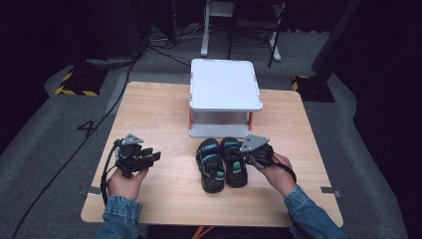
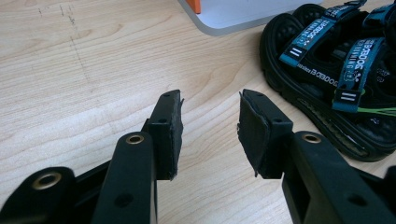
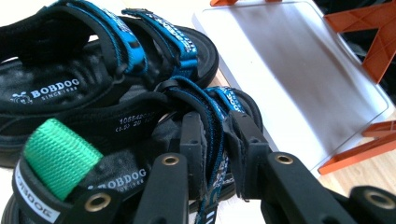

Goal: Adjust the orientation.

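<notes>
1. Pinching a blue strap (image 3: 215,122) of the right-hand sandal (image 1: 235,162), the right gripper (image 3: 215,140) has its jaws clamped on the webbing.
2. A clean lift likely needs that hold kept firm and a straight rise, clear of the neighbouring sandal (image 1: 210,166) touching it.
3. The left gripper (image 2: 208,128) hangs spread and empty above the wooden table (image 1: 159,112).
4. Just behind the sandals stands a white two-tier rack (image 1: 225,83); grey floor and cables surround the table.

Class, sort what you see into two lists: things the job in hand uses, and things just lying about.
In use:
right gripper, shut on a blue strap
right black sandal
left black sandal
white two-tier shelf with orange posts
left gripper, open, empty

Lying about:
black floor cables
yellow-striped stand base
</notes>
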`<control>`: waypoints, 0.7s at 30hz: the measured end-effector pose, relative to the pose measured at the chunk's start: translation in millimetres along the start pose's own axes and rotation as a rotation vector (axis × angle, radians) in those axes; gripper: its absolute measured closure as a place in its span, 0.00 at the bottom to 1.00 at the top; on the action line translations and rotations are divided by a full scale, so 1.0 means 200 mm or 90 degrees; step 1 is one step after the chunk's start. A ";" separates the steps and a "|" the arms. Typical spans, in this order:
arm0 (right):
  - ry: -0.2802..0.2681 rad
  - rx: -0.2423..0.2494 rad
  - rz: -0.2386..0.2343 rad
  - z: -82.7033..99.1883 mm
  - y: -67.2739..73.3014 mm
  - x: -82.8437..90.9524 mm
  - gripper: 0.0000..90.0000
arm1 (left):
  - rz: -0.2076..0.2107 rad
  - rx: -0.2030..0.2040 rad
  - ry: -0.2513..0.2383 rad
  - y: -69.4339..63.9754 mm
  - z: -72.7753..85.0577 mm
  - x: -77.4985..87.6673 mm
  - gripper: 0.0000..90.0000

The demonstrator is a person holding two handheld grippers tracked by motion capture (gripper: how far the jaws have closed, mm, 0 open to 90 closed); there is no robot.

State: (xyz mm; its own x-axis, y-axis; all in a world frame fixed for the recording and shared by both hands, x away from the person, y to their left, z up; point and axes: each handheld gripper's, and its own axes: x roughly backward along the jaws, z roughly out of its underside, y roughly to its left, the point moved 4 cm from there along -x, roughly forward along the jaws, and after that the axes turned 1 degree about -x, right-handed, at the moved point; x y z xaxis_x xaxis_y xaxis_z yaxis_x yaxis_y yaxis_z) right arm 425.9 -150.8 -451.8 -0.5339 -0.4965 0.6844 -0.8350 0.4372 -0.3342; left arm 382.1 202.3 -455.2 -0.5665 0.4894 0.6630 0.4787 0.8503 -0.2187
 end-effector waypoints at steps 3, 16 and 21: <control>0.007 0.004 -0.022 0.01 0.01 0.00 0.82 | 0.002 -0.004 0.002 0.00 0.00 -0.01 0.66; -0.040 -0.094 -0.068 0.02 0.00 0.11 0.58 | 0.018 -0.018 0.003 -0.02 -0.05 -0.06 0.65; -0.086 -0.166 -0.102 0.00 -0.01 0.17 0.56 | 0.021 -0.017 -0.002 -0.03 -0.07 -0.06 0.65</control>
State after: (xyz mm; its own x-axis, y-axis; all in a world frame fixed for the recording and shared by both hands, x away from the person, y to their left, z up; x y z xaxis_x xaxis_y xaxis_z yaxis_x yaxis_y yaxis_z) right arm 409.7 -169.1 -427.9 -0.4253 -0.6616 0.6176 -0.8571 0.5135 -0.0401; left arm 395.7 189.0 -453.4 -0.5525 0.5175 0.6534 0.5148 0.8284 -0.2208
